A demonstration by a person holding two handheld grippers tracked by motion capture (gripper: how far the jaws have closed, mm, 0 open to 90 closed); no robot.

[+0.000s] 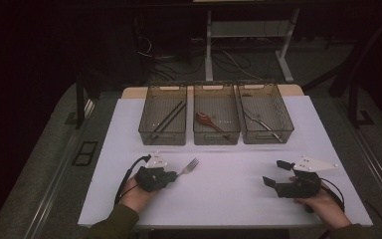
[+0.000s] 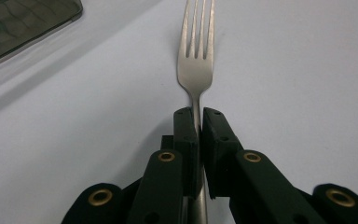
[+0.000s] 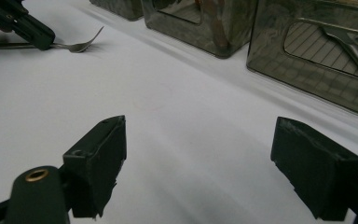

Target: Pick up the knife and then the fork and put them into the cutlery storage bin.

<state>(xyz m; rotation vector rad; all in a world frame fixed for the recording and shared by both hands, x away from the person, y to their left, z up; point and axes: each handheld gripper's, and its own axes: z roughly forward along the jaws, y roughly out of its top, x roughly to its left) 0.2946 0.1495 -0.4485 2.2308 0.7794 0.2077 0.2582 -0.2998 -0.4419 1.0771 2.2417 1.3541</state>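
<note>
We see the left tool (image 2: 198, 122) clamped on a fork's (image 2: 195, 60) neck low over the white bench (image 1: 229, 174), handle hidden behind its jaws, tine tips cropped, right tool (image 3: 228, 163) wide, empty.

No words, labels, brand marks, numbers or signs can be read anywhere in these pictures, on any object or surface.
</note>
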